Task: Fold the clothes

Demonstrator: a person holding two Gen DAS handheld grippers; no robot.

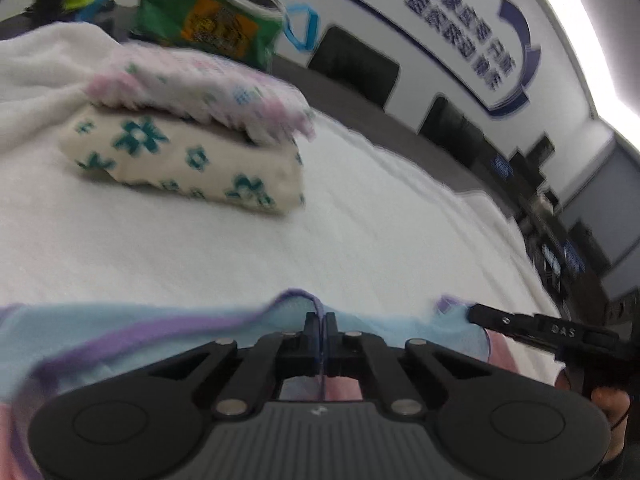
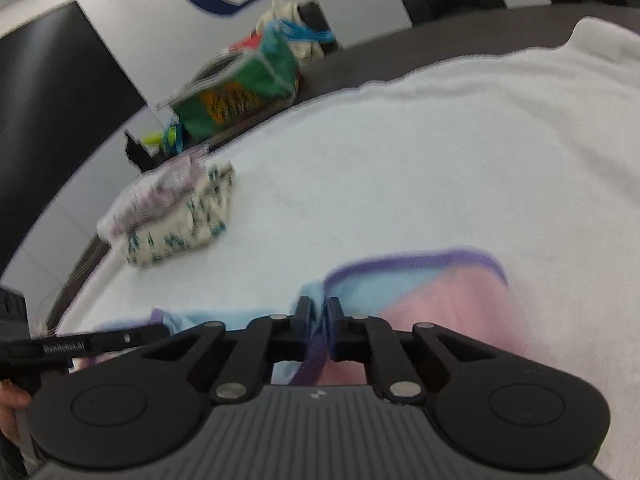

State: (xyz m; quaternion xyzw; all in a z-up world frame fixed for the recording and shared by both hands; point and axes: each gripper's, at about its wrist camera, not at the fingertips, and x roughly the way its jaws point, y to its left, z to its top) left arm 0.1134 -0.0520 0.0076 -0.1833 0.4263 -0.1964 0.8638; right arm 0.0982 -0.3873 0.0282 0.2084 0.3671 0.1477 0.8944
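Left wrist: left tool (image 1: 323, 326) pinched on garment (image 1: 132, 332) hem, near edge of desk (image 1: 280, 248); thin, soft, light, best held at purple trim. Right tool (image 1: 480, 314) reads "DAS".
Right wrist: right tool (image 2: 318, 312) clamps garment (image 2: 440, 296) trim; other tool's lettering blurred.

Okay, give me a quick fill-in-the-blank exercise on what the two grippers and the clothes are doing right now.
1. Both the left gripper and the right gripper are shut on the pastel garment's ____-coloured trim.
2. The folded stack holds ____ folded pieces.
3. The stack's bottom piece is cream with ____ flower prints.
4. Behind the stack stands a ____ bag with an orange label.

Missing words: purple; two; teal; green
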